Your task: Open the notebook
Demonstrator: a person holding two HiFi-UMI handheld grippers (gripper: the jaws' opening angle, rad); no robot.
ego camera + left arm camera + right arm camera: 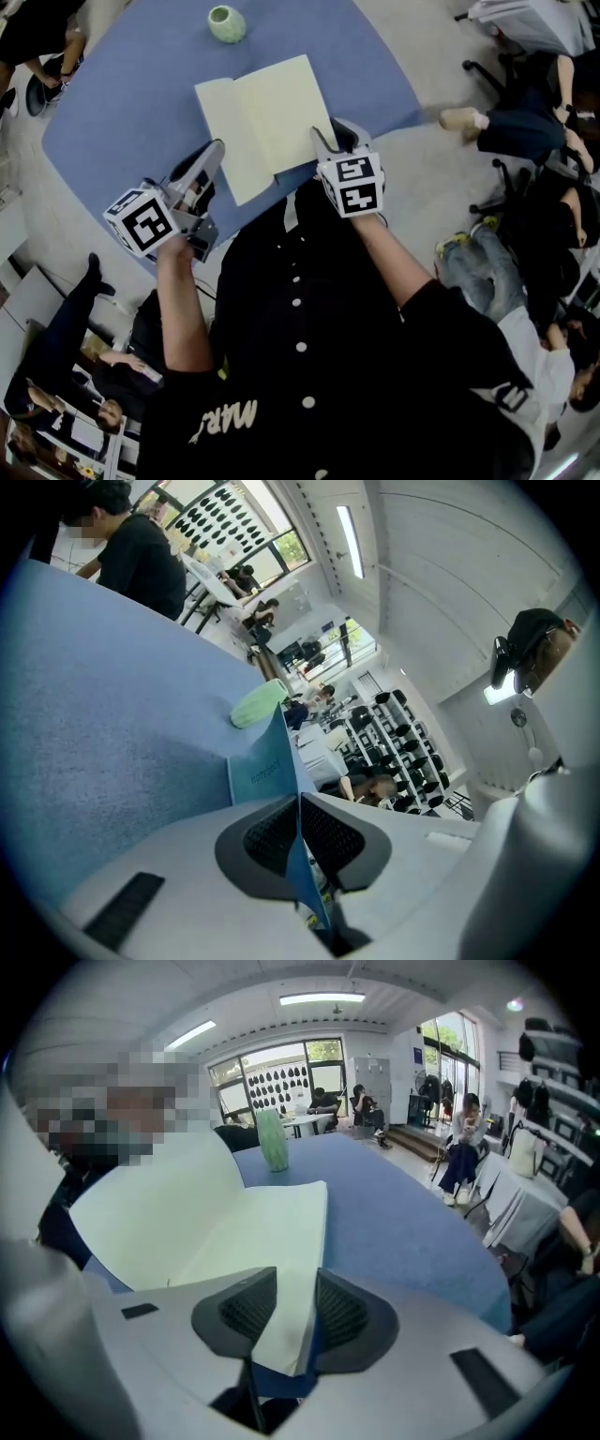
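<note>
left gripper (300, 808): jaws pinched shut on cover (267, 771) | right gripper (298, 1275): jaws half apart, pads clasping pages (253, 1232) at a corner | notebook (267, 117): open, near vase (226, 23) | cover's print shows only in left gripper view

The person wears a black short-sleeved shirt (272, 309) with white buttons (296, 302) and pale lettering (225, 417). The left tongs (217, 145) and right tongs (323, 139) are pale grey, dark-padded, each with a black-and-white marker cube.

Notebook (265, 122) open — blue table (122, 112), green vase (227, 23) beyond.
</note>
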